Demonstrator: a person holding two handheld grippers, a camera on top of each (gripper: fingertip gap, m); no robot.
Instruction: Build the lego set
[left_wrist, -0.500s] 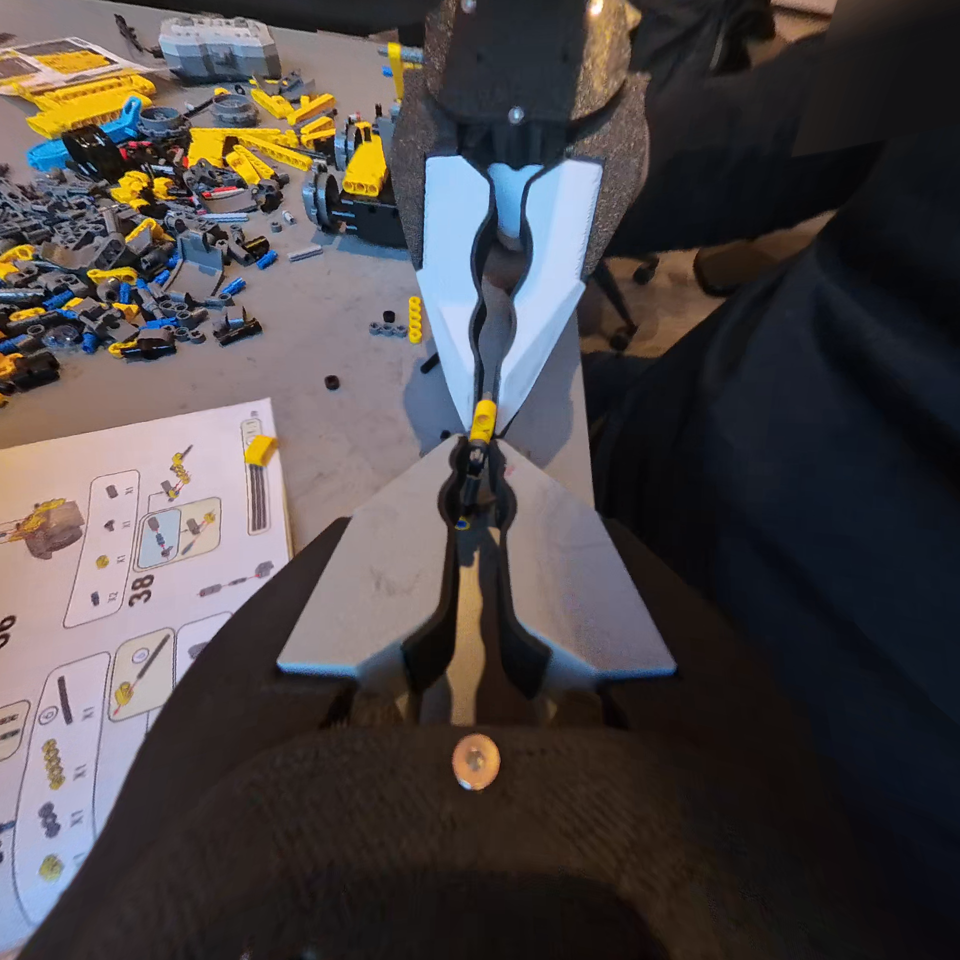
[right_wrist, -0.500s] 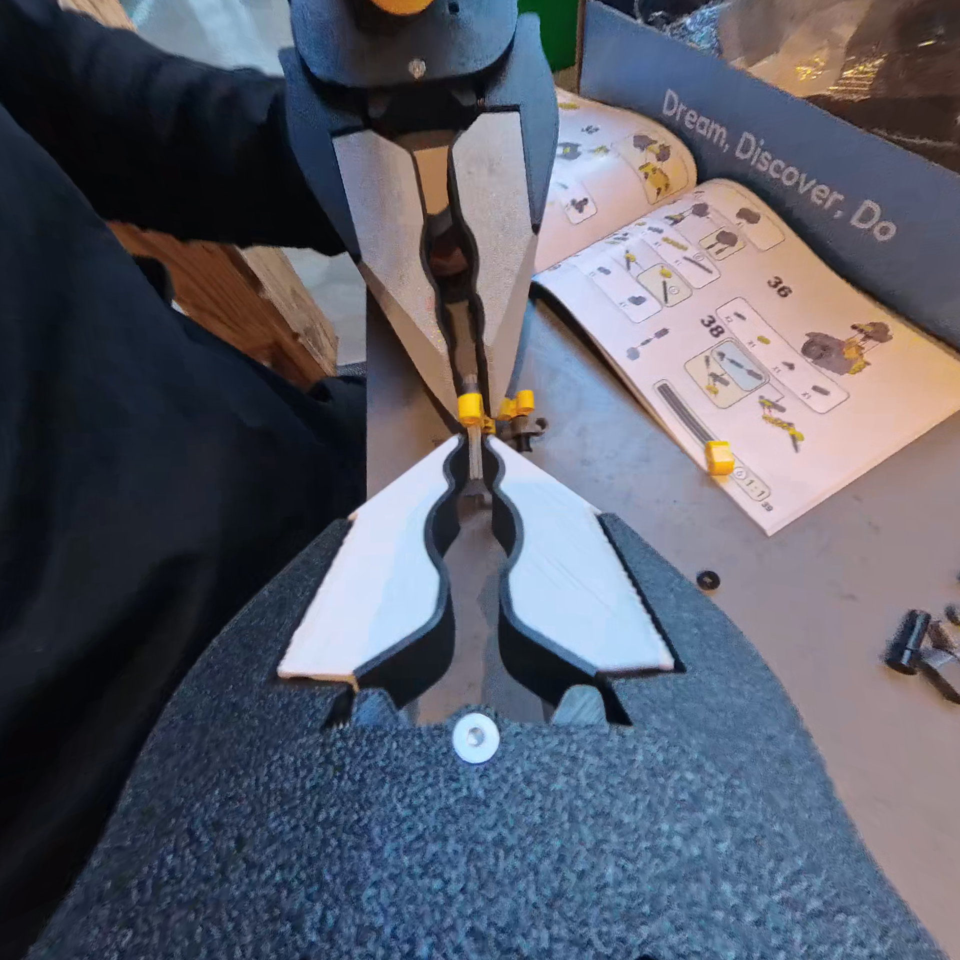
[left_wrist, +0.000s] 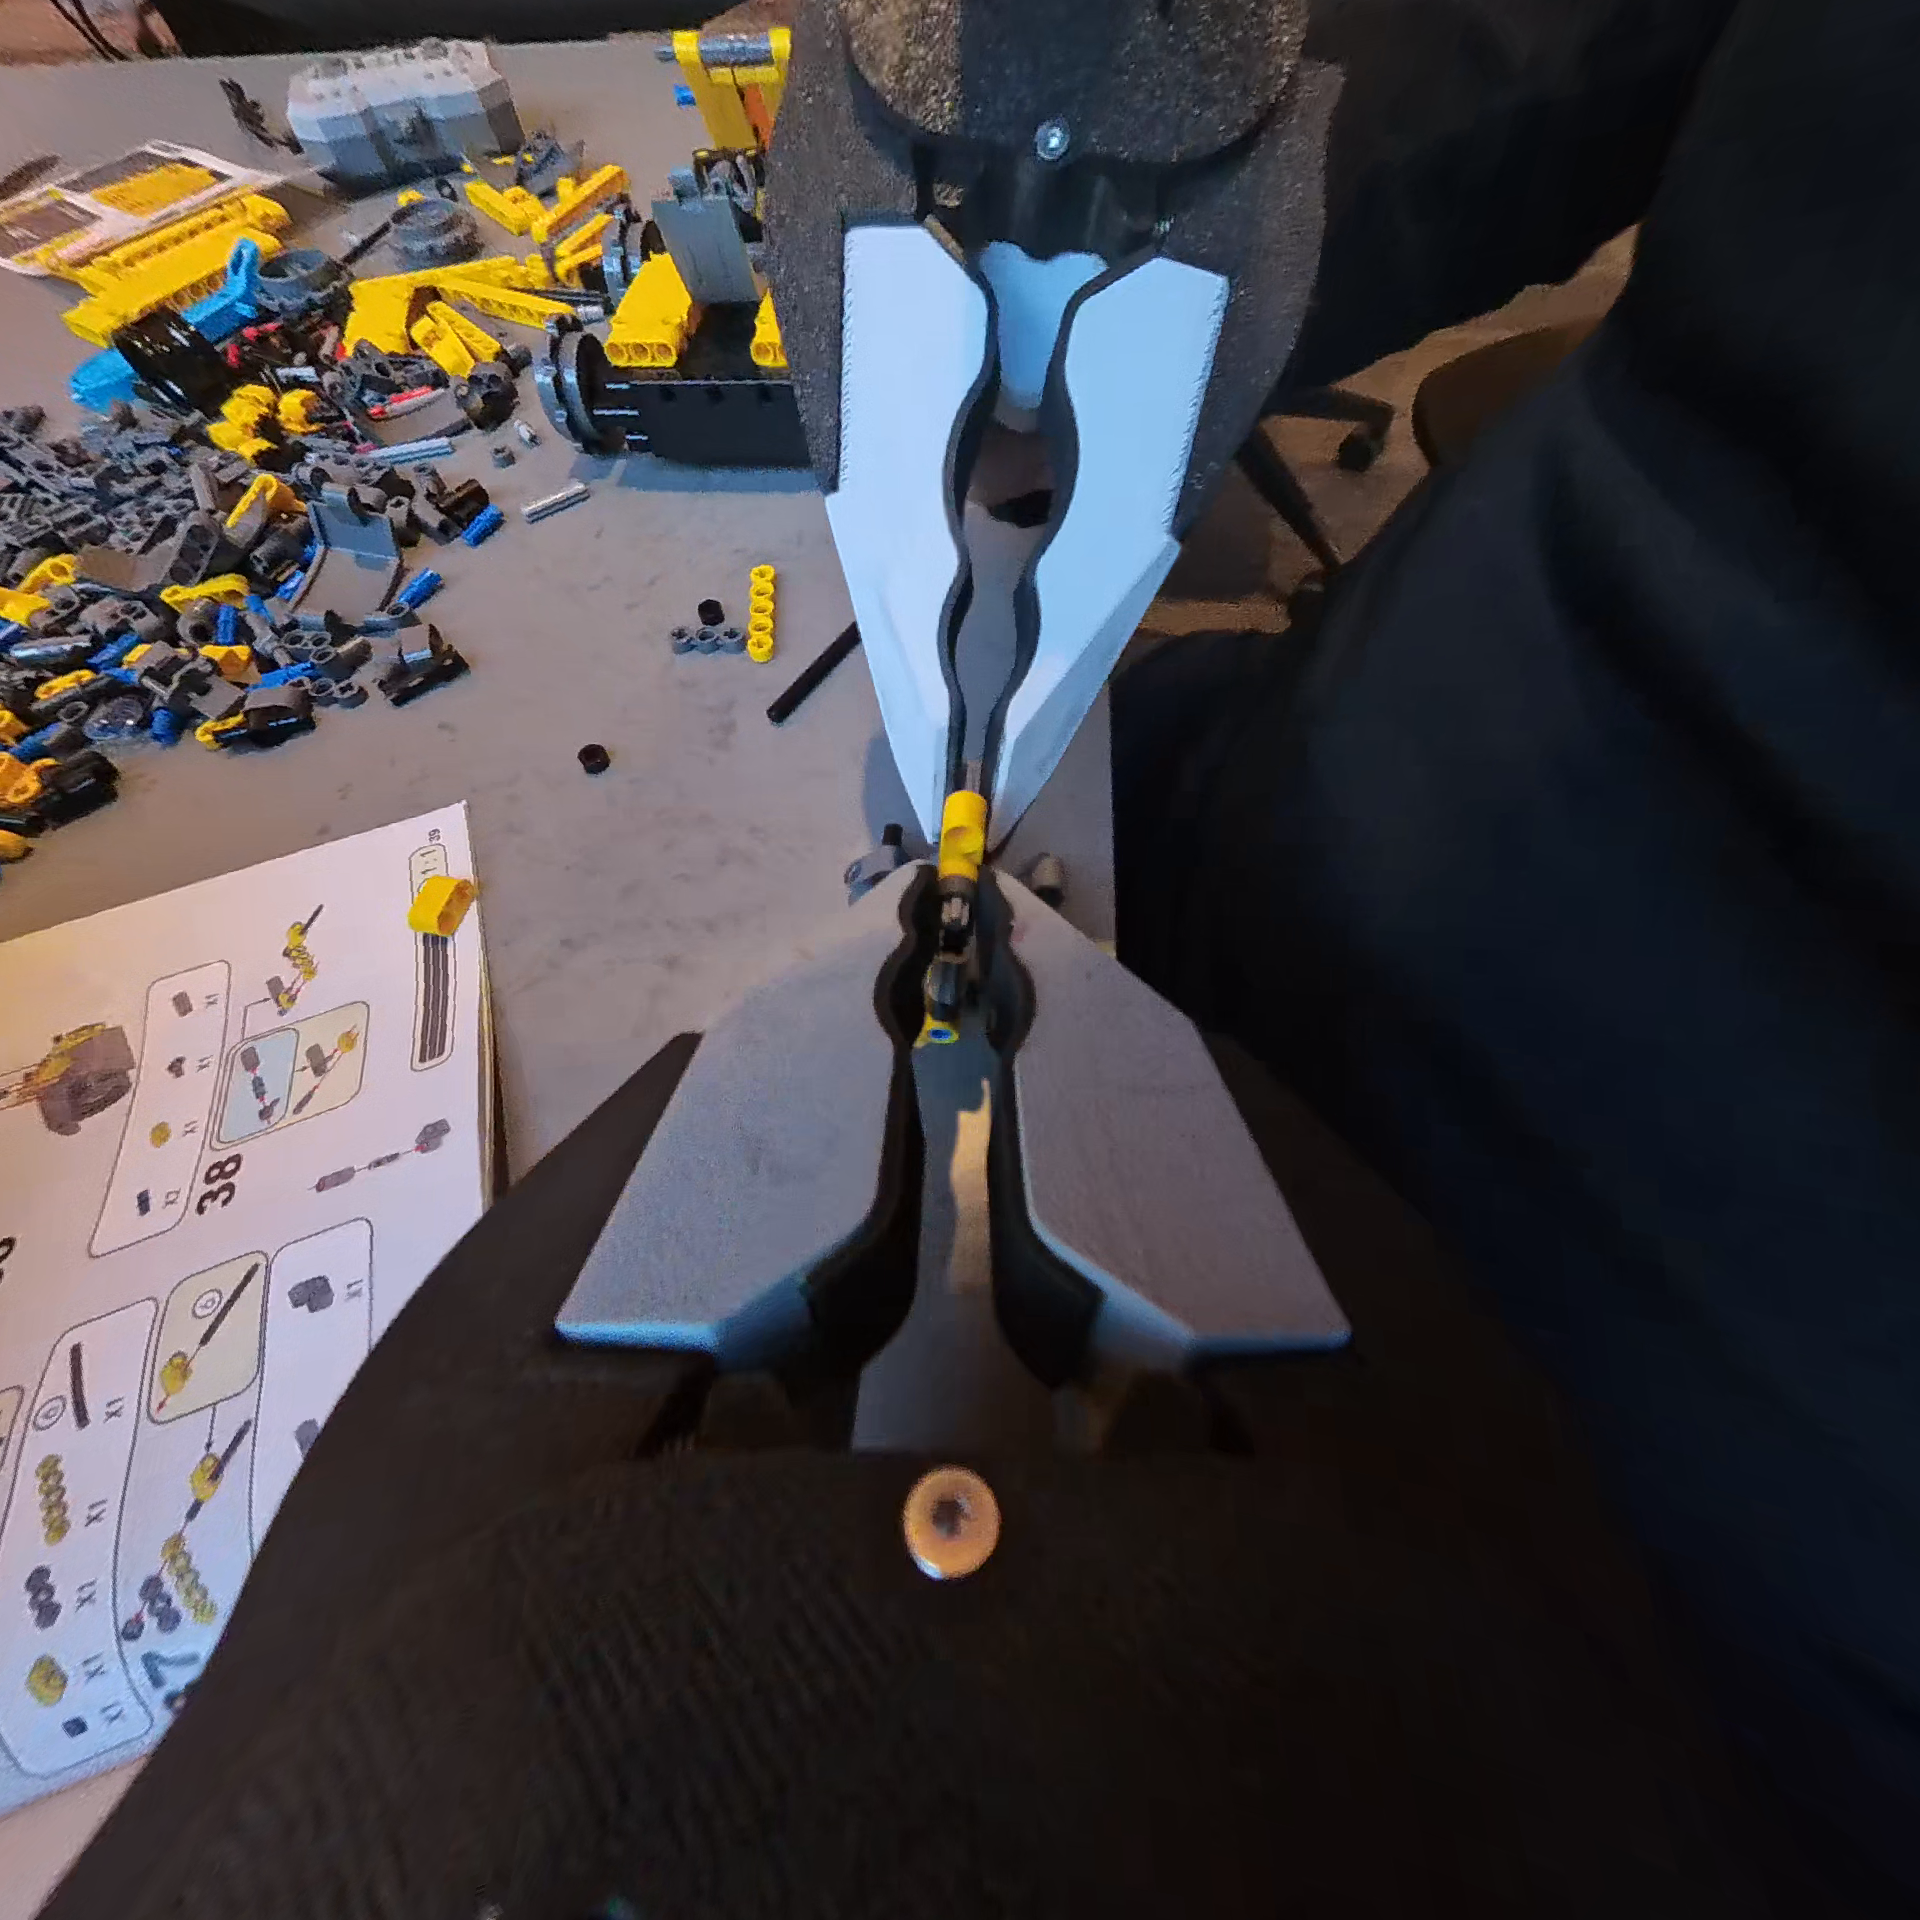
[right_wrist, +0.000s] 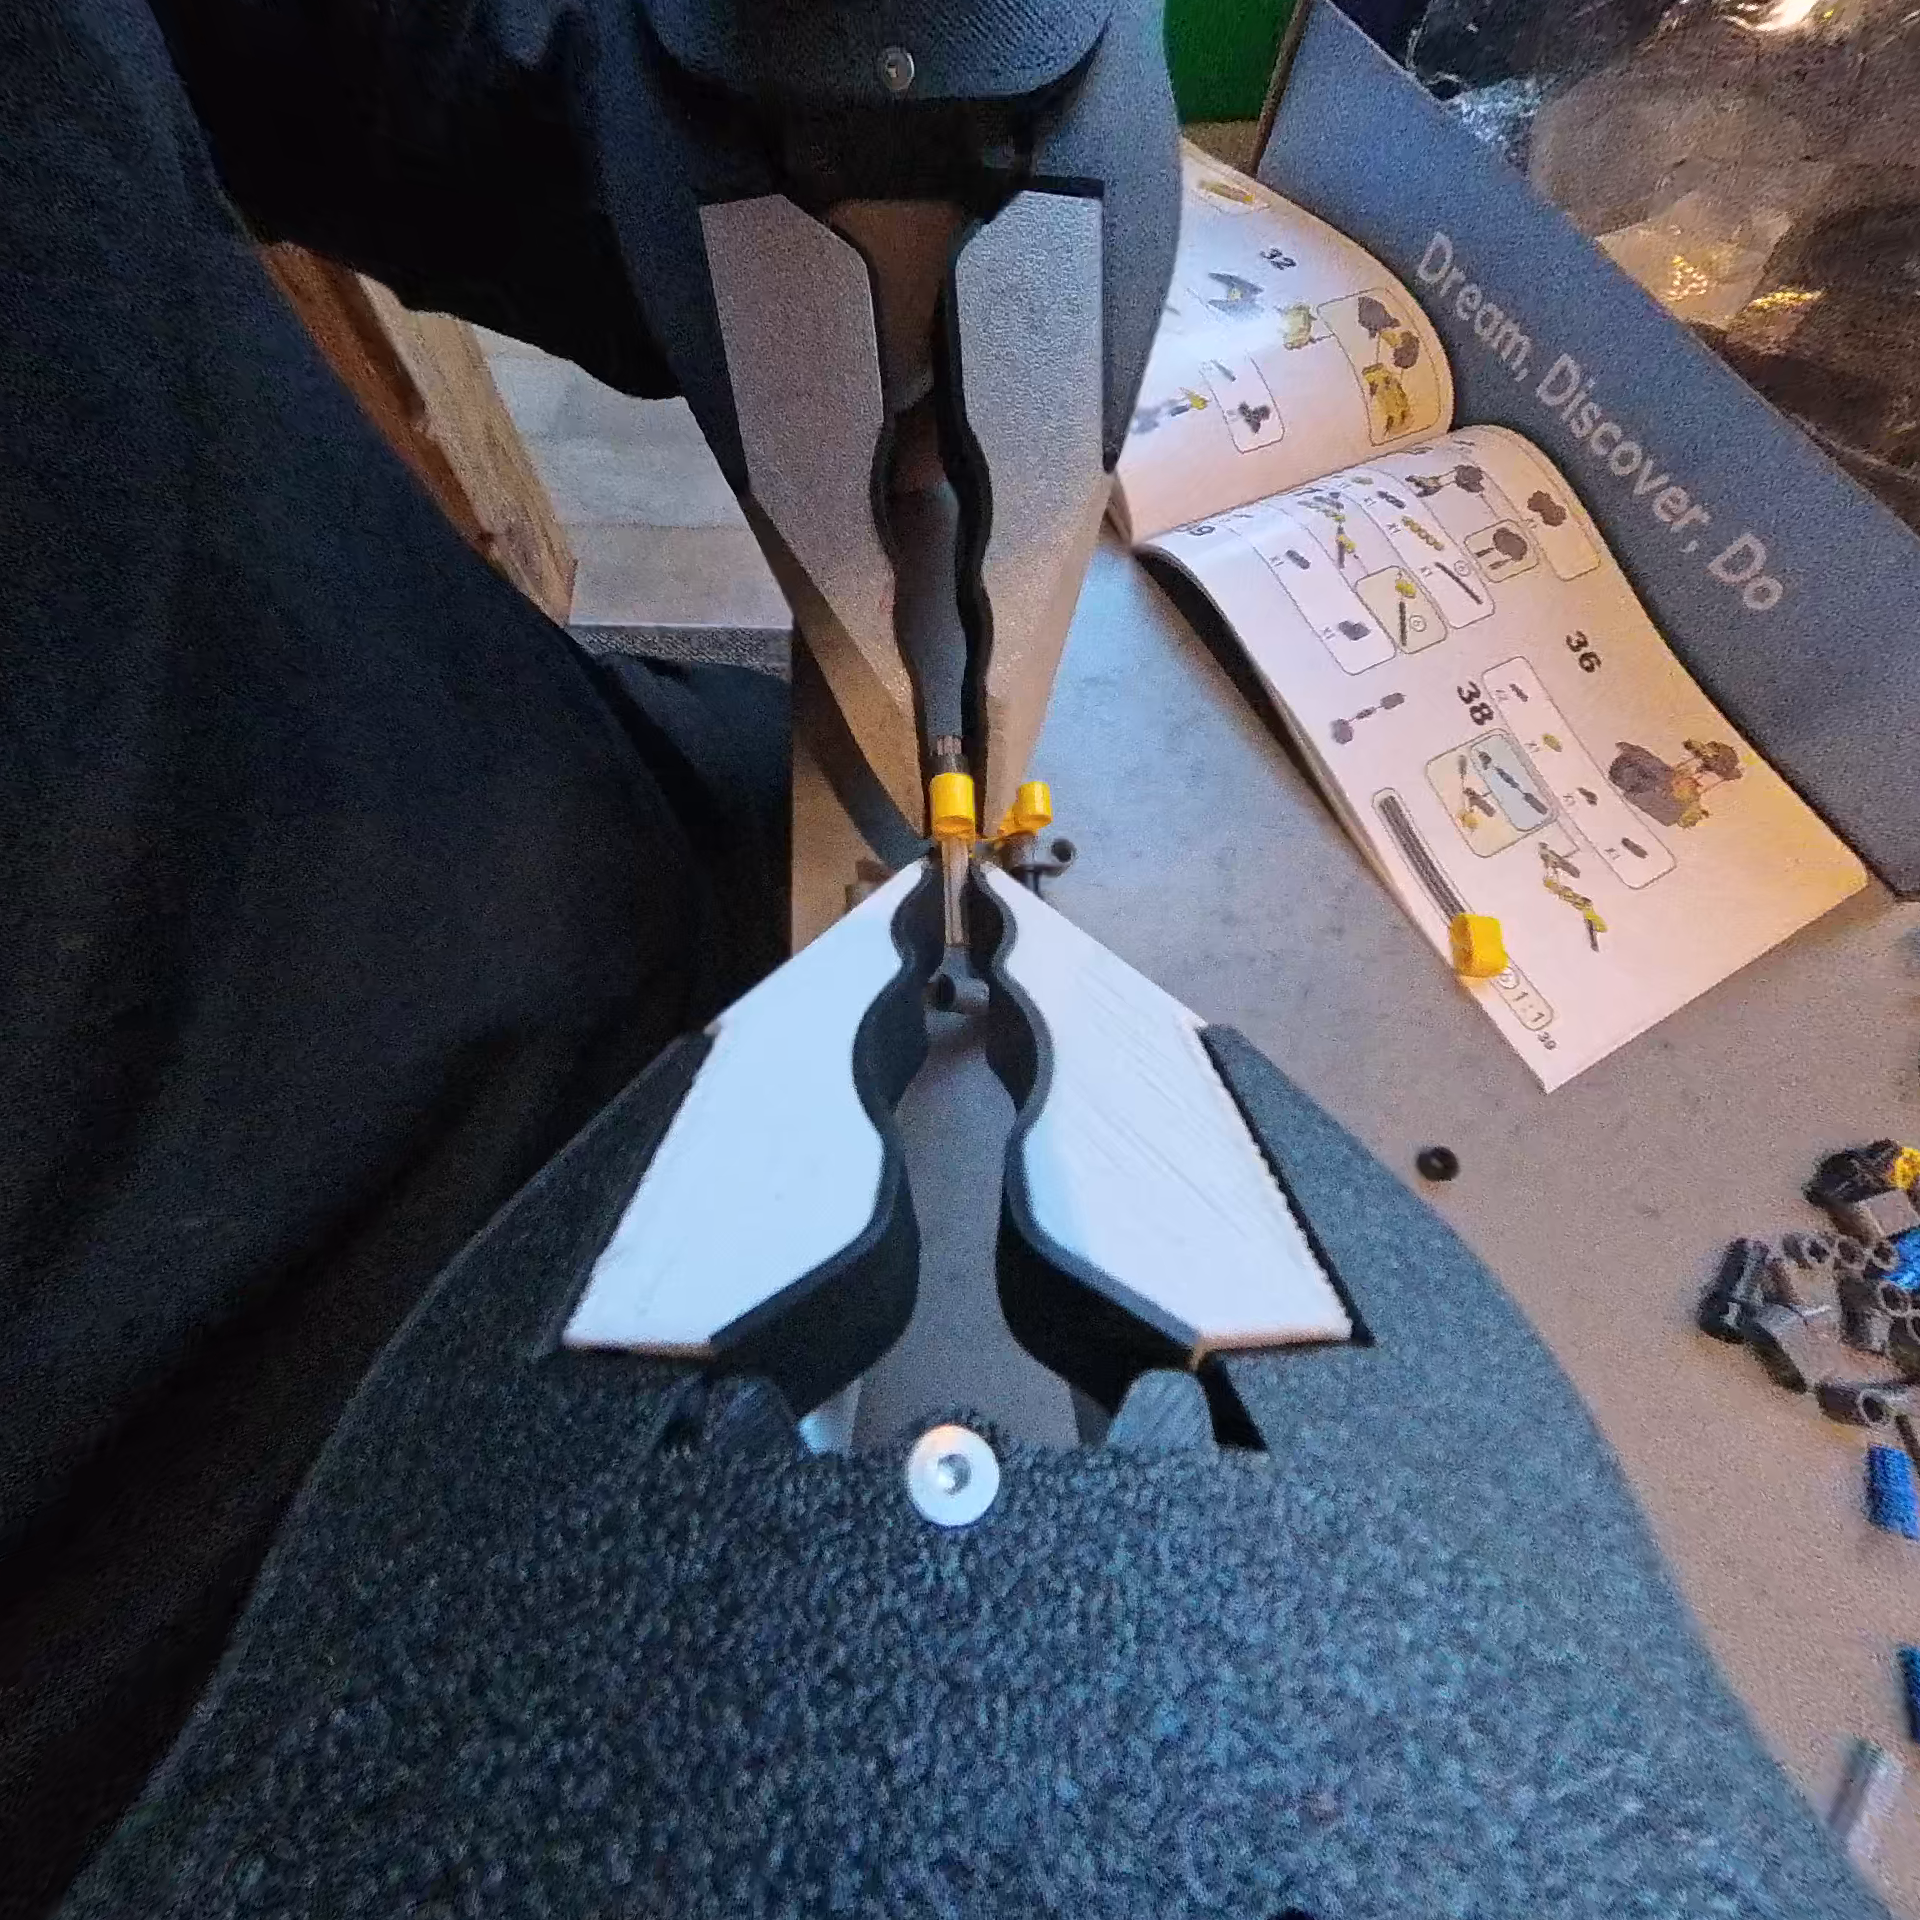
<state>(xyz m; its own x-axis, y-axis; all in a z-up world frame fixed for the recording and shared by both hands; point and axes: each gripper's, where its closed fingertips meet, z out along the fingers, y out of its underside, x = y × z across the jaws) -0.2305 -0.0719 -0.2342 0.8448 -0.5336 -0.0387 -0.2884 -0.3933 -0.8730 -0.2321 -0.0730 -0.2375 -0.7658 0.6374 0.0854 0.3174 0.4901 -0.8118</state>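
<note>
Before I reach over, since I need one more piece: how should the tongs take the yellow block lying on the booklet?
Grip the yellow block across its flat sides, coming from above; it lies loose near the booklet edge with nothing crowding it.

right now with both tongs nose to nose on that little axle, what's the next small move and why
Probably ease the two toward each other along the axle. The left tongs and right tongs are both shut on it, tip to tip above the table edge, and the yellow connector sits between them.
</note>
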